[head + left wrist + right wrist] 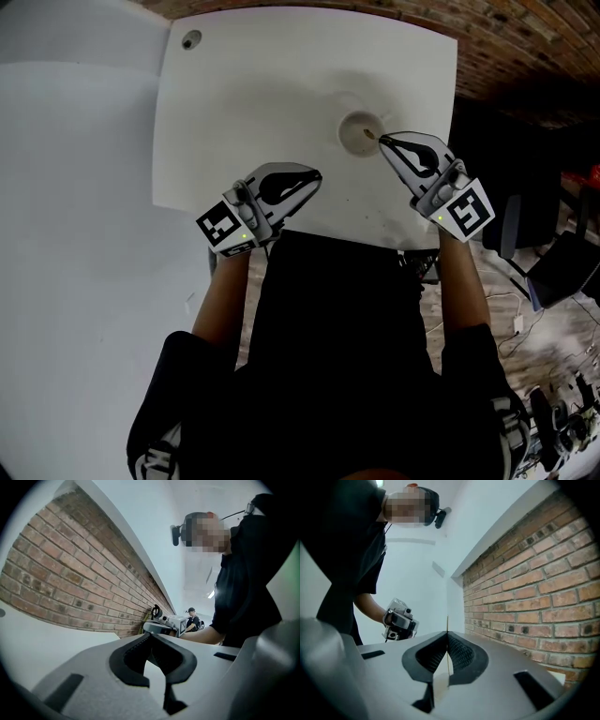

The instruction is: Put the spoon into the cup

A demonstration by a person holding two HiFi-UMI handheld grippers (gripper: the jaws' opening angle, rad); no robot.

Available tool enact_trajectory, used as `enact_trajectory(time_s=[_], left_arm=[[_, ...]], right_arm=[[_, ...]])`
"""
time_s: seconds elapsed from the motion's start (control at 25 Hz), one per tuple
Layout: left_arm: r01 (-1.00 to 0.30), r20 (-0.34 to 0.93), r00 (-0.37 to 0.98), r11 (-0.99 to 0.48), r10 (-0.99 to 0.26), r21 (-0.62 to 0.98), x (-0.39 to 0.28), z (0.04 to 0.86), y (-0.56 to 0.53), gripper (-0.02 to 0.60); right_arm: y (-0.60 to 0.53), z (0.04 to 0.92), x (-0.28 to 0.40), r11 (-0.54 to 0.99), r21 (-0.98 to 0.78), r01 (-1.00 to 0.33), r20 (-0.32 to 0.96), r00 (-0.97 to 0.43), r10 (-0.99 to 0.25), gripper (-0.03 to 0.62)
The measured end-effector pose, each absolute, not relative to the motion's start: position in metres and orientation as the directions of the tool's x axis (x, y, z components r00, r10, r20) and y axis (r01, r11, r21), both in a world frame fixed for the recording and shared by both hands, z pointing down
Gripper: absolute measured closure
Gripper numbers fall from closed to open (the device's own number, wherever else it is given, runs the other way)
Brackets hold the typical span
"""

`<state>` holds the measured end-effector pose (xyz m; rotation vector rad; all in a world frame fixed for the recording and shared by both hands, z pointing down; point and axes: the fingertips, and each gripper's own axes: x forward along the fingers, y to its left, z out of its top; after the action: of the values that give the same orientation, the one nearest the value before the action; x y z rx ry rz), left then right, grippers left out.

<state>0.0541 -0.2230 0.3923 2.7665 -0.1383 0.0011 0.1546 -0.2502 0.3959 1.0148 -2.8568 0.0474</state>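
Note:
A pale cup [357, 125] stands on the white table [253, 84], seen from above. My right gripper [382, 139] is at the cup's right rim, shut on a thin, light wooden spoon [447, 624]. The spoon shows edge-on between the jaws in the right gripper view, and a brownish bit of it shows over the cup's mouth. My left gripper [317, 175] hovers over the table's near edge, left of the cup, with its jaws closed on nothing [151, 637]. The cup itself is out of sight in both gripper views.
A round grommet [191, 39] sits in the table's far left corner. A brick wall [525, 37] runs behind the table. A dark chair [553, 262] and cables lie on the floor to the right. Another person [191, 618] is in the far background.

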Motion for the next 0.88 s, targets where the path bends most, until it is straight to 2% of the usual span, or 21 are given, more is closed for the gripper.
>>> enact_trajectory(time_s=[0.4, 0.6, 0.88], left_arm=[[-0.087, 0.040, 0.996, -0.915, -0.078, 0.394, 0.054, 0.414, -0.223, 0.557], [-0.089, 0.054, 0.996, -0.909, -0.073, 0.408, 0.055, 0.421, -0.219, 0.557], [-0.065, -0.001, 0.997, -0.895, -0.073, 0.441, 0.059, 0.416, -0.216, 0.557]], right_arm=[[-0.252, 0.451, 0.129, 0.833, 0.053, -0.551, 0.229, -0.805, -0.548, 0.583], [-0.252, 0.461, 0.121, 0.845, 0.109, -0.524, 0.231, -0.813, -0.534, 0.583], [-0.255, 0.469, 0.111, 0.848, 0.205, -0.489, 0.247, -0.812, -0.529, 0.583]])
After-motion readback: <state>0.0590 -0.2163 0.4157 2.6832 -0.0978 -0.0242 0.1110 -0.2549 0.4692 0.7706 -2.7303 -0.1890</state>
